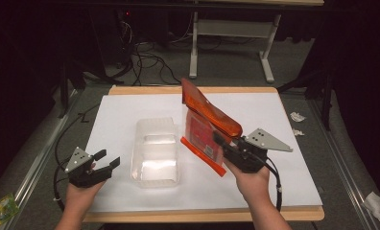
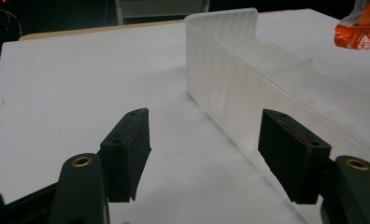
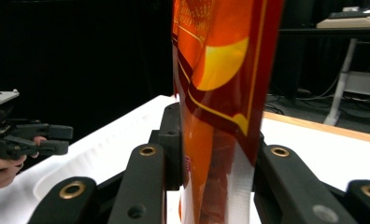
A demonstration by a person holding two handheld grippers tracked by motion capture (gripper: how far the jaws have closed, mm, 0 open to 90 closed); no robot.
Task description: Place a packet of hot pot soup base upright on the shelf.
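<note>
- Right gripper [image 1: 222,142] clamps the orange snack bag [image 1: 208,125], lifted just right of the clear plastic container [image 1: 155,152], probably to drop it inside.
- Left gripper [image 1: 107,160], jaws spread and empty, waits just left of the container, likely to steady it.

right gripper [image 3: 216,154] — clamped on orange bag [image 3: 220,84] | left gripper [image 3: 57,140] — far left

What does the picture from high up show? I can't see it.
The right tool pinches an orange snack bag and holds it above a white table. A clear plastic tub sits beside the bag, and the left tool waits open left of the tub.
</note>
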